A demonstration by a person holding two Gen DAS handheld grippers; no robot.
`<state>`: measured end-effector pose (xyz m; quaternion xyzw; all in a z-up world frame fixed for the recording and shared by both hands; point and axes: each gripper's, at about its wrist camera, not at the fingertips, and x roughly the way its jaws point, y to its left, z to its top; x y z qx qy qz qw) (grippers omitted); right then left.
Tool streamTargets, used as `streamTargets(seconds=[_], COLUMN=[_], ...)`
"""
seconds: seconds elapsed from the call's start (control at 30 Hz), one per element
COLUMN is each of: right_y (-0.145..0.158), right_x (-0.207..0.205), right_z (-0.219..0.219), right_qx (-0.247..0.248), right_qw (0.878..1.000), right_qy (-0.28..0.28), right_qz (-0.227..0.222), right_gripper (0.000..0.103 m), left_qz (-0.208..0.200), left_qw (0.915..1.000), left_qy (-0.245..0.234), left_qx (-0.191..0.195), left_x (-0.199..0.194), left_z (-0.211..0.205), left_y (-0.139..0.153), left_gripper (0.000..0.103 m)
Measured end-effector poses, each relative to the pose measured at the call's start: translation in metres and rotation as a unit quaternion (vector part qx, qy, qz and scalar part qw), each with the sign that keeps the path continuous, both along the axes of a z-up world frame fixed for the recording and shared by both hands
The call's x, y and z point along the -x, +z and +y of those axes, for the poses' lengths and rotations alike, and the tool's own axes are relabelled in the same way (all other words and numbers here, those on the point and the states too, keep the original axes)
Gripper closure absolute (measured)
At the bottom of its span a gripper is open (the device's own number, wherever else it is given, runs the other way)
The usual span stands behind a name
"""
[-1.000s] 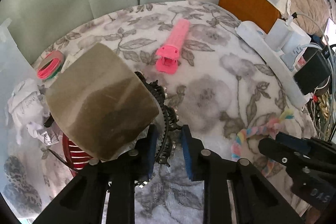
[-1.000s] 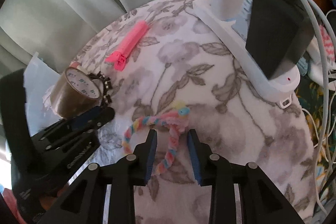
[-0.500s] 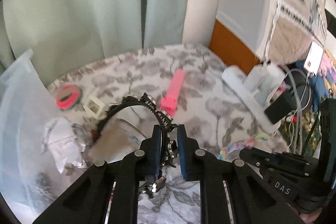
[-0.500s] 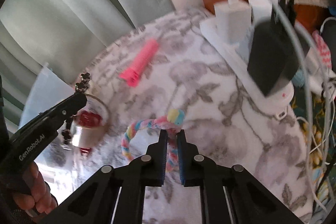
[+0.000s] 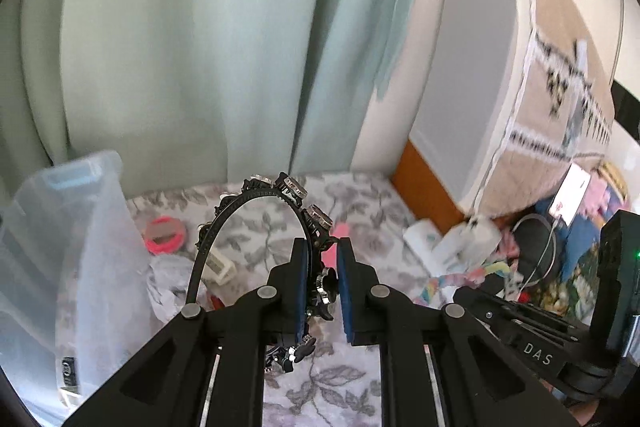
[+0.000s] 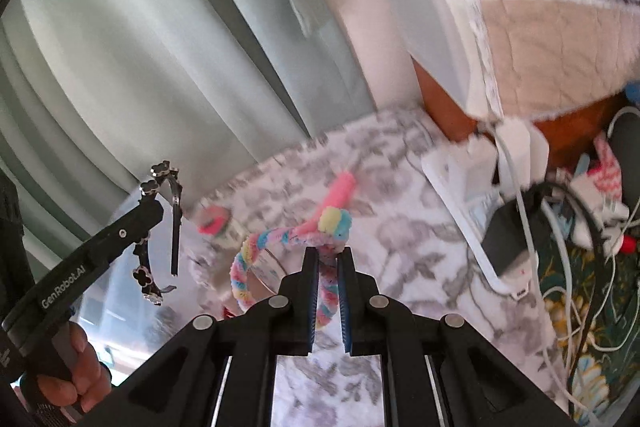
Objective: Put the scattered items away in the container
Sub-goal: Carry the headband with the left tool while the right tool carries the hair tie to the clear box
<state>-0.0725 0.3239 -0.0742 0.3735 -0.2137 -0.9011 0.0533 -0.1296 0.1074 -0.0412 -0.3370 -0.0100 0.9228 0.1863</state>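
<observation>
My left gripper [image 5: 322,259] is shut on a black headband [image 5: 256,193] set with studs and flower charms, and holds it in the air above the flowered bedspread [image 5: 360,203]. In the right wrist view the left gripper [image 6: 156,205] holds the headband [image 6: 175,227] at the far left. My right gripper [image 6: 328,259] is shut on a pastel braided rope [image 6: 256,251], whose loop hangs to the left of the jaws. A clear plastic container [image 5: 68,227] stands at the left. On the bedspread lie a pink hair clip [image 6: 340,187] and a pink tape ring [image 5: 165,234].
A white power strip [image 6: 460,187] with plugs, a black charger [image 6: 508,247] and tangled cables line the right edge. Crumpled paper [image 5: 168,283] and a small white box [image 5: 218,265] lie beside the container. Pale green curtains hang behind. A person's hand [image 6: 76,379] grips the left handle.
Both grippers have risen off the bedspread, the left carrying the headband, the right carrying the rope. The right jaws shut on the rope. The brown tape roll stayed below.
</observation>
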Motion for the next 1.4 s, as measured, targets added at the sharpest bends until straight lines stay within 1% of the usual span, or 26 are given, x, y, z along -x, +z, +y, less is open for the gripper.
streamTargets(seconds=[0.13, 0.23, 0.4, 0.6, 0.7, 0.83, 1.07, 1.23, 1.4], right_y=[0.035, 0.063, 0.106, 0.149, 0.16, 0.157, 0.131, 0.112, 0.094], right_x=[-0.004, -0.007, -0.012, -0.013, -0.014, -0.015, -0.016, -0.014, -0.007], right_z=[-0.012, -0.025, -0.057, -0.1, -0.125, -0.164, -0.227, -0.259, -0.28], right_qx=[-0.009, -0.013, -0.017, -0.021, -0.023, -0.031, -0.055, -0.076, -0.096], right_qw=[0.999, 0.997, 0.992, 0.985, 0.982, 0.979, 0.975, 0.971, 0.968], right_qy=[0.002, 0.009, 0.034, 0.07, 0.091, 0.122, 0.179, 0.203, 0.219], right_qz=[0.038, 0.071, 0.117, 0.157, 0.167, 0.161, 0.121, 0.096, 0.076], right_gripper=[0.093, 0.093, 0.093, 0.093, 0.093, 0.093, 0.093, 0.093, 0.093], left_qz=[0.026, 0.054, 0.097, 0.124, 0.128, 0.125, 0.096, 0.075, 0.062], left_qw=[0.999, 0.9972, 0.9908, 0.9796, 0.9738, 0.9665, 0.9584, 0.9544, 0.9529], left_qy=[0.02, 0.036, 0.076, 0.133, 0.163, 0.196, 0.235, 0.245, 0.249], left_qx=[-0.032, -0.037, -0.056, -0.085, -0.095, -0.11, -0.131, -0.153, -0.162], left_x=[-0.013, -0.026, -0.045, -0.062, -0.07, -0.077, -0.081, -0.079, -0.073], left_z=[-0.015, -0.026, -0.061, -0.114, -0.142, -0.179, -0.232, -0.259, -0.273], left_y=[0.029, 0.049, 0.08, 0.1, 0.101, 0.093, 0.065, 0.047, 0.034], left_gripper=[0.088, 0.088, 0.088, 0.088, 0.088, 0.088, 0.088, 0.088, 0.088])
